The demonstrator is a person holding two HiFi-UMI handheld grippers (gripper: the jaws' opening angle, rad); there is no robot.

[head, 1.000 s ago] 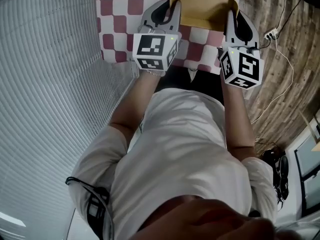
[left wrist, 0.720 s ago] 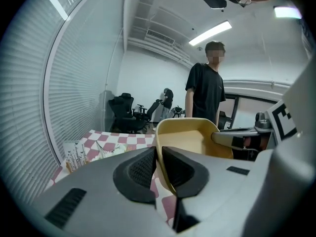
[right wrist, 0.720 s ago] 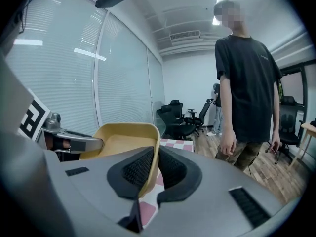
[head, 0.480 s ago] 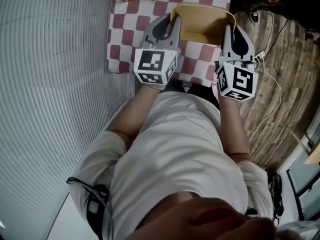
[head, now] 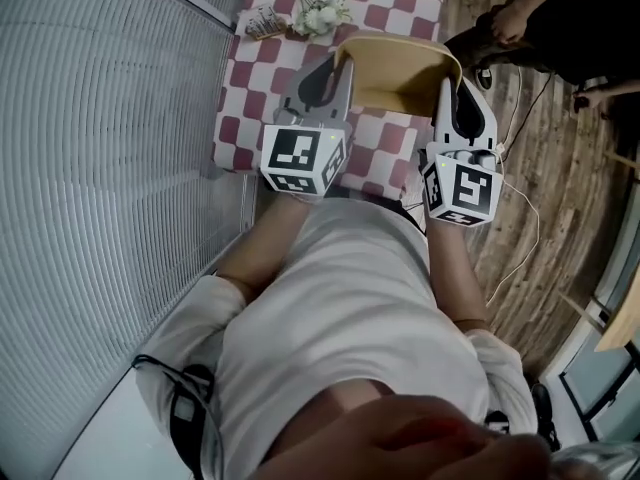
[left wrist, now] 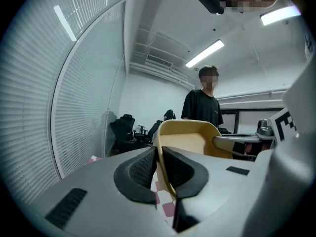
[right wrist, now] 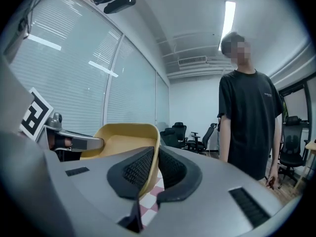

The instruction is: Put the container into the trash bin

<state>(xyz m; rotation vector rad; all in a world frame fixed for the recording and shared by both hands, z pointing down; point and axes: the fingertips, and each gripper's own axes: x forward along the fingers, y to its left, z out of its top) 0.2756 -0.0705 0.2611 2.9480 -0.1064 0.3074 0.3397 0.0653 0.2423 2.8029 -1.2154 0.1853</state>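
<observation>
- Your left hand-held gripper is clenched on the left wall of the yellow container. The thin wall sits pinched between both pads.
- Your right hand-held gripper is clenched the same way on the opposite wall.
- The container hangs between the two grippers with its opening upward, over the checked table. It appears to be off the cloth, and its inside looks empty in the head view.
- The trash bin shows in no view. Locate it before you carry the load sideways.
- Move both hands as one unit. The walls look thin and are likely to flex. If the hands spread or close in, a wall may slide out of the pads or the container may buckle.
- Hold both grippers at the same height so that the container travels level.
- Steer clear of the flowers at the far end of the table and of the bystander standing to your right.
- Do not loosen either grip until the container is above the bin. Then release both sides together so that it drops straight.
</observation>
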